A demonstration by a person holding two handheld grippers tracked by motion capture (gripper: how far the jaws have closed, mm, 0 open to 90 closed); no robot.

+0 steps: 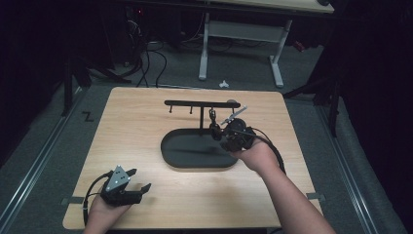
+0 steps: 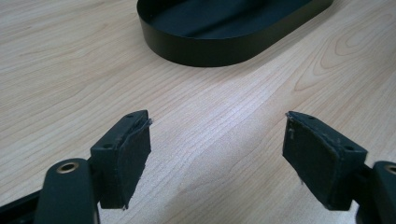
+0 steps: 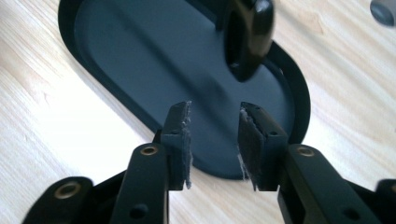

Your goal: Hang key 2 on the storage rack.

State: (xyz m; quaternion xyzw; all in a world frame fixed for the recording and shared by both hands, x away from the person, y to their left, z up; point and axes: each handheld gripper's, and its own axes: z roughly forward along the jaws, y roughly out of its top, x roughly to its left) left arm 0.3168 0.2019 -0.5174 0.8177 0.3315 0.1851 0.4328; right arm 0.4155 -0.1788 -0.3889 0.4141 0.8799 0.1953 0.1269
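A: right gripper (image 1: 225, 138)?
B: over the right end of the black oval tray (image 1: 168, 151), jaws parted a little, nothing between them. A black ring-shaped piece (image 1: 213, 127) hangs from the hook rack (image 1: 200, 104) just ahead of the jaws, not touching them
A: left gripper (image 1: 139, 186)?
B: low over the table (image 1: 131, 117) near the front left corner, jaws wide apart, empty, well away from the tray
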